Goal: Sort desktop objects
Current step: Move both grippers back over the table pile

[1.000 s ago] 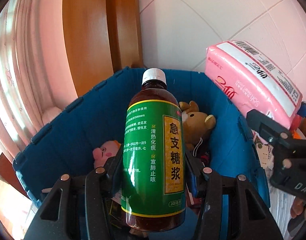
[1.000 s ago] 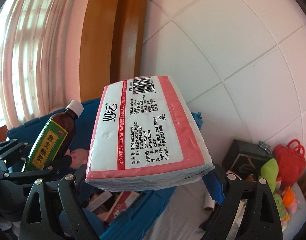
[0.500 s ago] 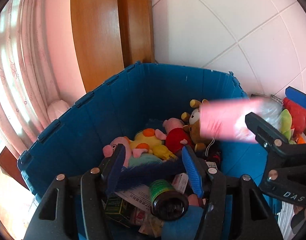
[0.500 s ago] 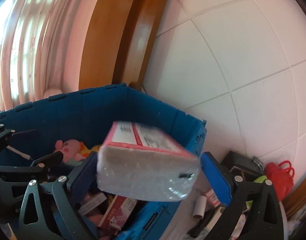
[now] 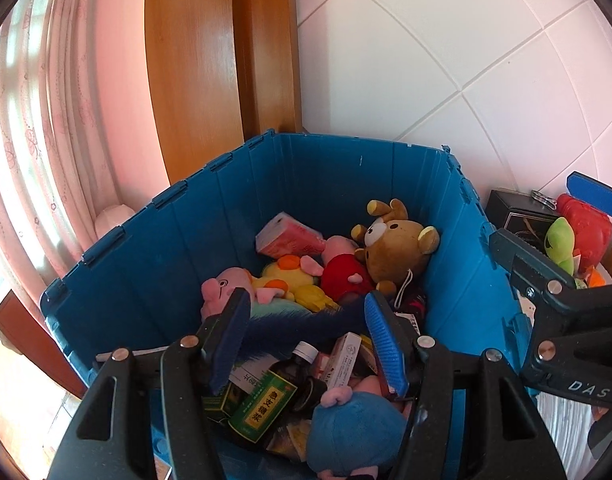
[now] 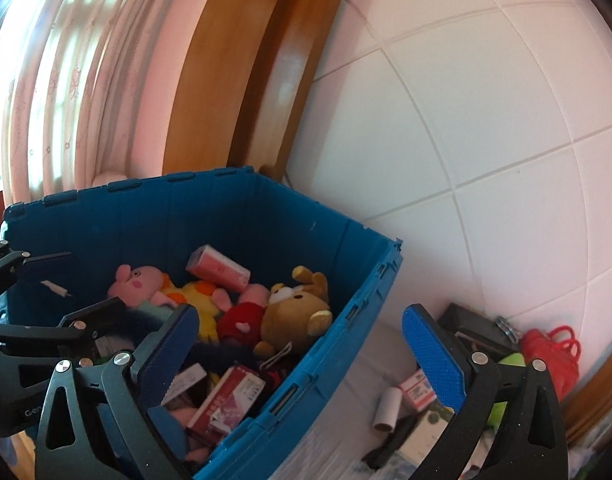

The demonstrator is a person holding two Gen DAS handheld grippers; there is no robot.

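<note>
Left tongs (image 5: 306,344) agape, gripping nothing; right tongs (image 6: 306,360) spread wide, gripping nothing, side by side.

Both grippers let go: syrup bottle (image 5: 266,402) and tissue pack (image 5: 290,238) now lie in the bin (image 5: 146,256).

Bright pink daylight through curtains (image 5: 46,128), fisheye-bent edges, sharp focus.

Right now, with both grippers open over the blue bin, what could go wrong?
The syrup bottle lies loose on its side among boxes, so it could get knocked. The tissue pack rests tilted on the plush toys and may slide. The left gripper and right gripper hang close together and could collide.
</note>
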